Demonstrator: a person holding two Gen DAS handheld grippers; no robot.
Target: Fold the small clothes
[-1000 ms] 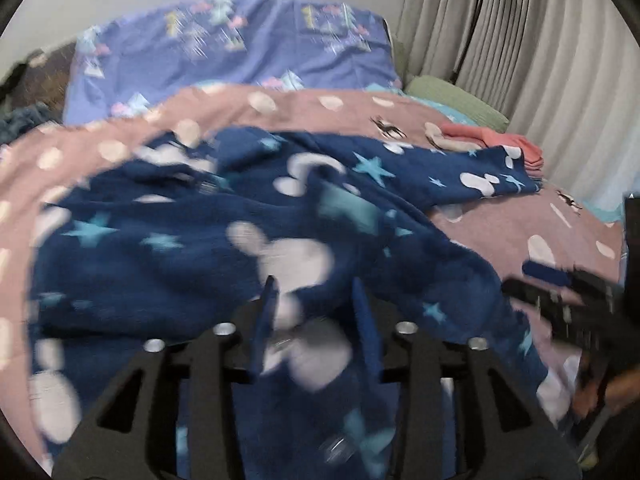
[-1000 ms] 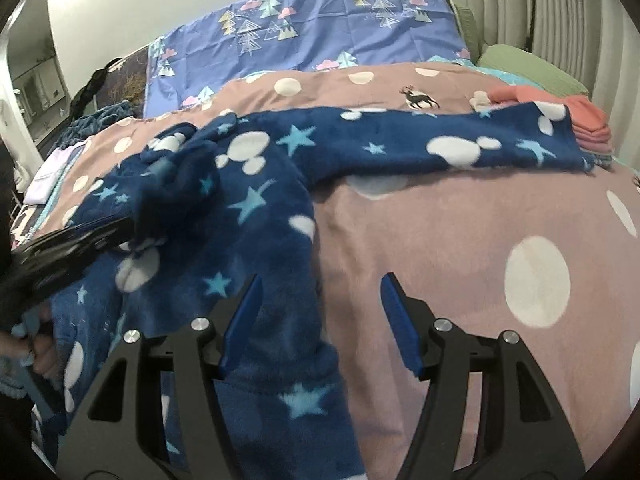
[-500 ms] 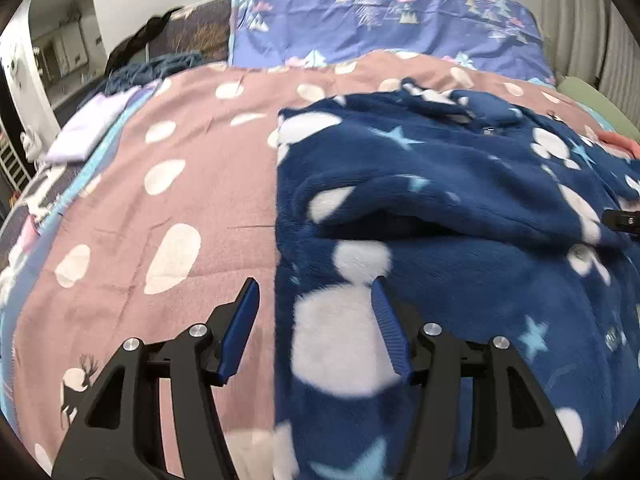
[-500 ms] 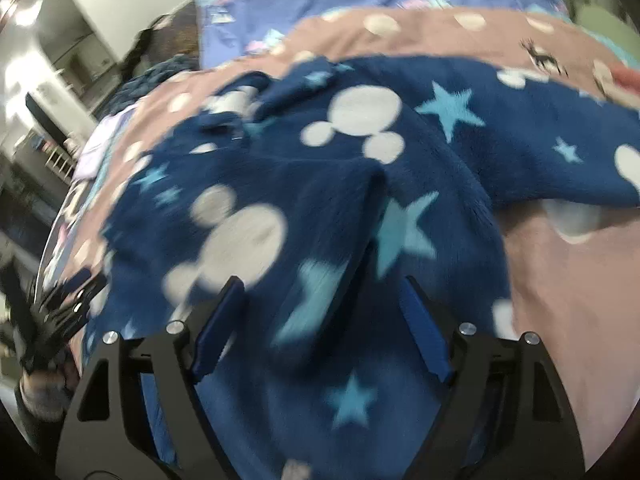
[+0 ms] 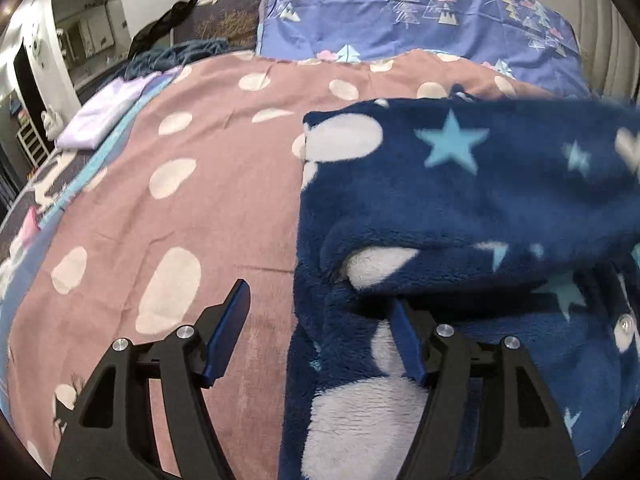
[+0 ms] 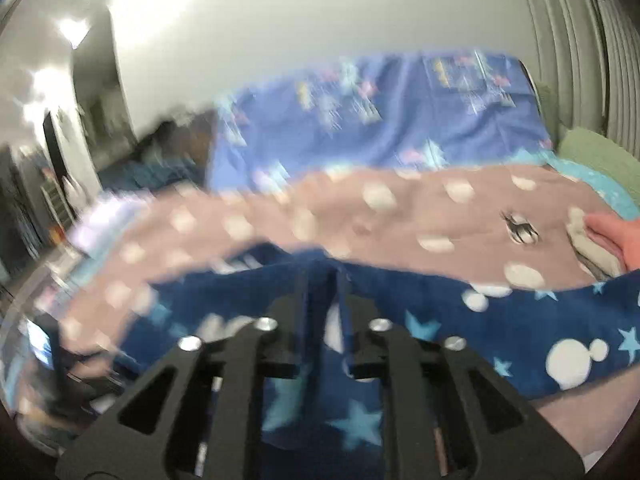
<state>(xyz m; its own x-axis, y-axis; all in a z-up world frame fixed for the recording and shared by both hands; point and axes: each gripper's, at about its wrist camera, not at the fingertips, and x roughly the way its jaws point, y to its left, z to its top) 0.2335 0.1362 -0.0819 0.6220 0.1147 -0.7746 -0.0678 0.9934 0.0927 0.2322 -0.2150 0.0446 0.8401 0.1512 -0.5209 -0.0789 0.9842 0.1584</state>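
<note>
On the bed's spotted pink cover, navy star-print fleece garment spread right of center. Right tool pinching a raised fleece fold; left tool spread wide, straddling the garment's near edge. Best carried across slowly, edges aligned, lower layer anchored.

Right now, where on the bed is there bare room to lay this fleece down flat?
Bare pink dotted cover lies left of the navy fleece garment, bordered by the lilac folded cloth on the left and the blue tree-print pillow behind. The right side is crowded with fleece, with folded clothes at the far right.
</note>
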